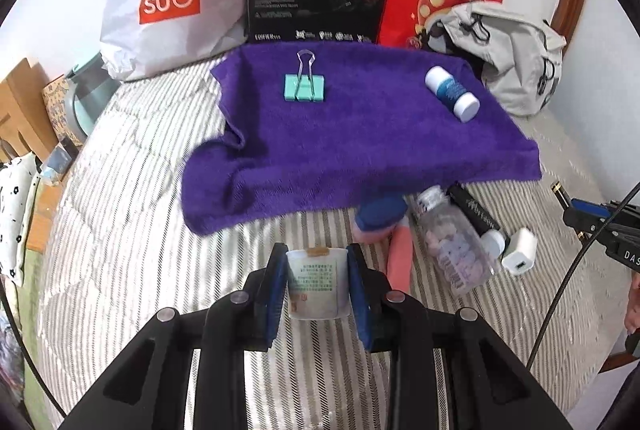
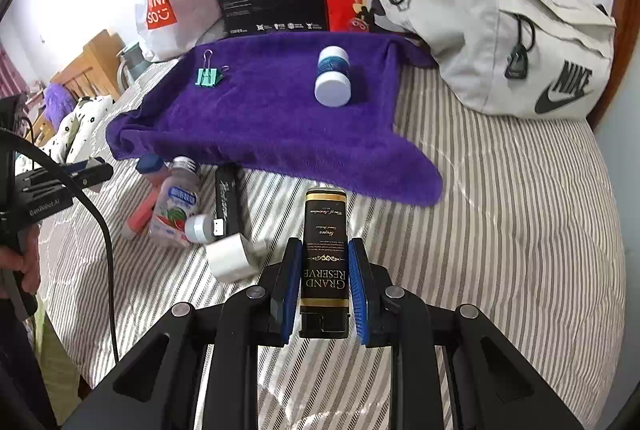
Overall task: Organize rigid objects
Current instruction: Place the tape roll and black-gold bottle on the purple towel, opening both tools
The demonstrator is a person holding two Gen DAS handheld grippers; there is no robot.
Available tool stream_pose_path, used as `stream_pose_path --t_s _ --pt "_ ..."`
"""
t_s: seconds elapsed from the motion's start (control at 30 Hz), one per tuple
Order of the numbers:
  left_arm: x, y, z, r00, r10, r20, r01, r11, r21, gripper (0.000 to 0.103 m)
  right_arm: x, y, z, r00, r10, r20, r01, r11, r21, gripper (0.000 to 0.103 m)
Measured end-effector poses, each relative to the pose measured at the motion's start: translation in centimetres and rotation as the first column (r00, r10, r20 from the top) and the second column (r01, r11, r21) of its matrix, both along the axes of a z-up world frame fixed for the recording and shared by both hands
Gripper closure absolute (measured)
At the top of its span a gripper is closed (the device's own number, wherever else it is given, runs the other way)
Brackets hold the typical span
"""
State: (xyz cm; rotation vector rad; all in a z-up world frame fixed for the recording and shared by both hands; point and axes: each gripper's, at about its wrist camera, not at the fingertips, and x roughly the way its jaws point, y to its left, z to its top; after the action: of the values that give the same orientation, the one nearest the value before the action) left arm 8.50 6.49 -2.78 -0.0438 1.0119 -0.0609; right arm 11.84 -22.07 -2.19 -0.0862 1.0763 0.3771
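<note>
Left gripper (image 1: 317, 282): clamped on a pale cup (image 1: 317, 282), above the striped bed (image 1: 132, 214).
Right gripper (image 2: 324, 286): clamped on a black tube (image 2: 325, 262), above the bed near the towel's near edge.
Towel (image 1: 360, 150): purple, spread on the far part of the bed.
On towel: clip (image 1: 305, 86) far left; white-capped bottle (image 1: 452, 93) right, lying down.
Pile near the towel: clear bottle (image 1: 452, 246), pink tube (image 1: 400, 254), white charger (image 1: 520, 251).
</note>
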Motion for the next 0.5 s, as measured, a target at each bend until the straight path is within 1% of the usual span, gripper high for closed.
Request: stream_pose_path --t_s 0.3,0.5 --pt "2.6 1.0 2.3 1.0 0.002 0.026 -0.002 1.0 0.004 0.075 2.9 1.7 2.3 0.999 0.031 0.031 -0.032 0.999 0.033 0.079" --pt "5.0 1.5 2.6 1.0 0.003 0.027 -0.003 1.0 -0.01 0.075 5.4 2.8 2.7 0.998 0.051 0.035 -0.052 0.998 0.032 0.079"
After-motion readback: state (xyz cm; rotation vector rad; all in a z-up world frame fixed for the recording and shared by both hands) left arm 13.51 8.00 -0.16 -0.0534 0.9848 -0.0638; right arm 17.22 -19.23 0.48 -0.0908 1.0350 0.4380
